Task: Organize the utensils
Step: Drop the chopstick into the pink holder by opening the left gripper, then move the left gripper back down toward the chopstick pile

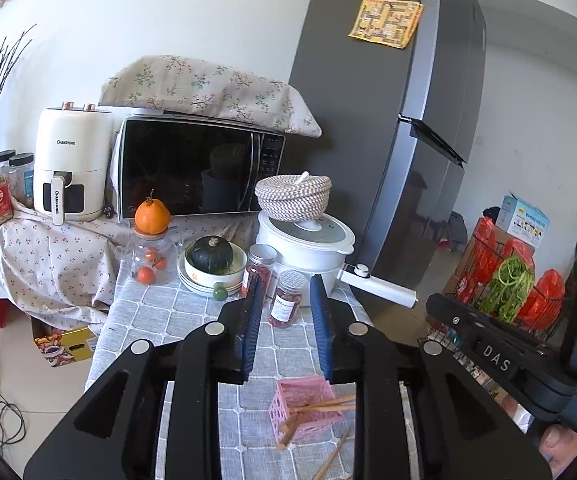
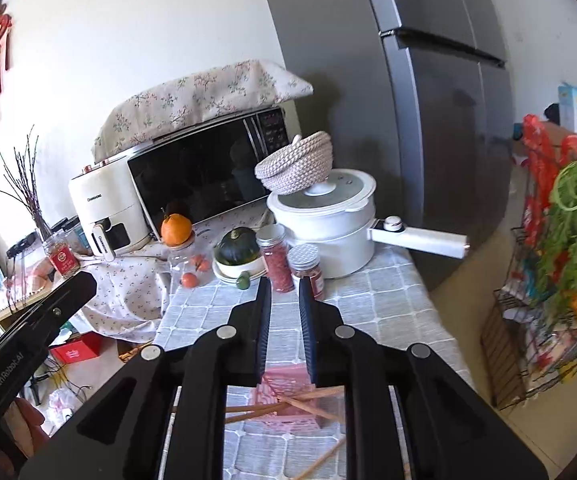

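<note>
A pink slotted basket (image 1: 302,394) lies on the grey checked tablecloth (image 1: 160,312), low in the left wrist view and partly hidden by the gripper frame. Wooden chopsticks (image 1: 322,405) rest in and across it, and one loose chopstick (image 1: 334,454) lies on the cloth nearer me. My left gripper (image 1: 286,284) is above and beyond the basket, open, with nothing between its blue pads. The right wrist view shows the same basket (image 2: 284,378) and chopsticks (image 2: 254,411) beneath my right gripper (image 2: 284,284), which is open by a narrow gap and holds nothing.
Ahead stand two spice jars (image 1: 286,300), a white pot (image 1: 308,248) with a long handle under a woven basket, a bowl holding a dark squash (image 1: 212,256), a glass jar, a microwave and an air fryer. A grey fridge (image 1: 368,120) and a wire rack (image 2: 528,320) stand at the right.
</note>
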Demonstrator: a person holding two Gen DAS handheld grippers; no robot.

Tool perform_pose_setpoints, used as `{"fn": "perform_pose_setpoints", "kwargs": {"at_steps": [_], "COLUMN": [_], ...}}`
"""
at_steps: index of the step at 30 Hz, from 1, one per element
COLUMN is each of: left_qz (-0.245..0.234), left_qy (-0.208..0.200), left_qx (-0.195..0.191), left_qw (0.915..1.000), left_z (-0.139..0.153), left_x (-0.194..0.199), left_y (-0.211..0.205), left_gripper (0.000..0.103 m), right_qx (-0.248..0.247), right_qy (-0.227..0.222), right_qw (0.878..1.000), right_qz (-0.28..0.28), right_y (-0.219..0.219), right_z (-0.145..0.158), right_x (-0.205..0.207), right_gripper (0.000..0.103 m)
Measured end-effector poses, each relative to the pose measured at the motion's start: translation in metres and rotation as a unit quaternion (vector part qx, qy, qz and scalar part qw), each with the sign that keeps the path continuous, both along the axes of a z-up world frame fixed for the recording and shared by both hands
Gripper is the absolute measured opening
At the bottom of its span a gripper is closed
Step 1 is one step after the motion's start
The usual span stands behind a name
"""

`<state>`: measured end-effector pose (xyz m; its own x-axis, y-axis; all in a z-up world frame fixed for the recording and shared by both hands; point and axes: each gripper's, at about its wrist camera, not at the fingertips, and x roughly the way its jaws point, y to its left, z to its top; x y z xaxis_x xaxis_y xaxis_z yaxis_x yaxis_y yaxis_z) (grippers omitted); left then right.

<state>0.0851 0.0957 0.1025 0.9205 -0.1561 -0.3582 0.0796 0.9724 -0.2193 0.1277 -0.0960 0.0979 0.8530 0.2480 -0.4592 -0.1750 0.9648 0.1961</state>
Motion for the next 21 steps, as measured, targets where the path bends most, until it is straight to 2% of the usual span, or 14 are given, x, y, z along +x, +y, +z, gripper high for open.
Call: {"fn": "perform_pose_setpoints", "kwargs": {"at_steps": [4,7,12,14,16,21], "left_qz": [-0.005,-0.004,0.004,0.009,0.012,0.018], "left_qy": [-0.001,-0.004,0.011,0.018,0.022,0.024], "left_qx": [0.021,0.035,0.046,0.050,0.052,0.059], "left_qw": [0.9998,0.9994,0.9989,0.9985,0.9983,0.9978], "left_z": [-0.003,-0.004,-0.015,-0.020,-0.025,-0.035], "left_x": [-0.010,-0.018,-0.030,-0.035,-0.042,-0.060], "left_y": [-0.016,-0.026,-0.036,-0.038,-0.040,-0.045], "left_gripper": [0.032,0.038,0.044,0.049,0.054,0.063], "right_qx": [-0.021,-0.032,-0.053,-0.057,-0.062,-0.064], "right_qy": [-0.013,-0.021,-0.027,-0.029,-0.029,-0.006], "right_qw": [1.000,0.999,0.997,0.997,0.996,0.995], "right_qz": [-0.012,-0.022,-0.042,-0.052,-0.061,-0.082], "right_y": [-0.004,-0.007,-0.013,-0.017,-0.019,-0.029], "right_z": [0.002,0.001,-0.005,-0.010,-0.016,-0.031], "right_x": [-0.018,-0.033,-0.055,-0.065,-0.074,-0.087], "right_gripper": [0.017,0.030,0.040,0.052,0.057,0.060]}}
